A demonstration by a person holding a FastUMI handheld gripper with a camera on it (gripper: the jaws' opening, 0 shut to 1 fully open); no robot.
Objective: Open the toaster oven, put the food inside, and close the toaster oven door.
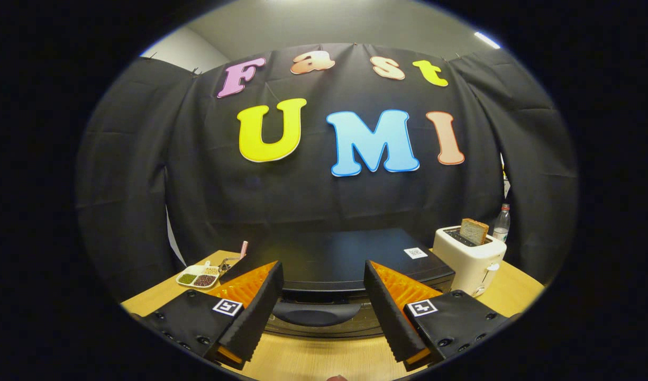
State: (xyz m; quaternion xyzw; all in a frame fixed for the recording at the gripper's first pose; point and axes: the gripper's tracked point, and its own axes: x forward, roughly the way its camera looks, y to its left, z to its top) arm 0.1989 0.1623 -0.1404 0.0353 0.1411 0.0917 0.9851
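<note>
Between the two spread fingers of the tool [324, 296] sits the toaster oven [350, 259], a low black box on the wooden surface [324, 360], its door handle [314, 313] lying just ahead of the fingertips and level with them. The fingers stand wide apart and press on nothing; neither touches the handle. The door looks closed, its front flush under the top panel, so by my reading the task has not got past its first step: the door has yet to be pulled open, the food put in, and the door shut again.

Which food is meant is not plain. A slice of bread [474, 230] stands upright in the slot of a white toaster [471, 256] just right of the oven, and a small divided dish [199, 276] with beans or grains sits left of it, near a thin striped stick. Behind the white toaster stands a plastic bottle [502, 222].

Likely next is a move forward and down so the fingers can hook or clasp the handle.
</note>
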